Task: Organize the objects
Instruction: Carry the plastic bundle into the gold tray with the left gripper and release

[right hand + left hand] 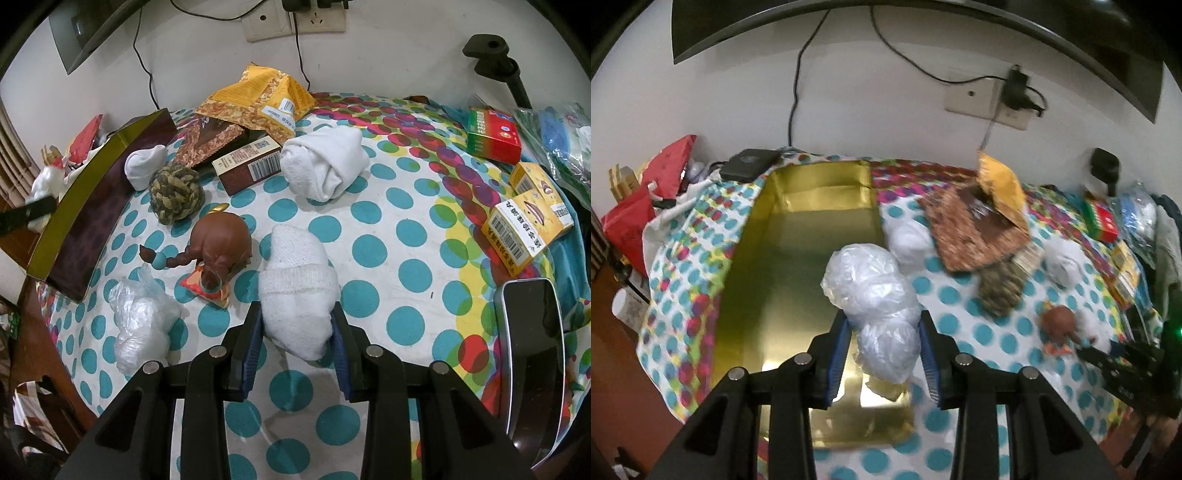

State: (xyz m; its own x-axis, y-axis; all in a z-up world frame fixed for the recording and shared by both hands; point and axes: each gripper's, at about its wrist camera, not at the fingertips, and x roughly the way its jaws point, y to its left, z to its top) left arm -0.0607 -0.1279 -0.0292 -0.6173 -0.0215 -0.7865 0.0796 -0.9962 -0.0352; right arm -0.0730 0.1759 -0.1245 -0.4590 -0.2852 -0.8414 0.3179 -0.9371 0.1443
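My left gripper is shut on a crumpled clear plastic bag, held over the near end of the open gold-lined box. Nothing else shows inside the box. In the right wrist view, my right gripper is shut on a rolled white sock over the dotted tablecloth. The box's dark outer side stands at the left there. Beyond it the left gripper's dark finger and its white bundle show.
On the cloth lie a second plastic bag, a brown figurine, a rope ball, two more white sock rolls, a brown carton and yellow snack bags. Medicine boxes and a dark flat case sit right.
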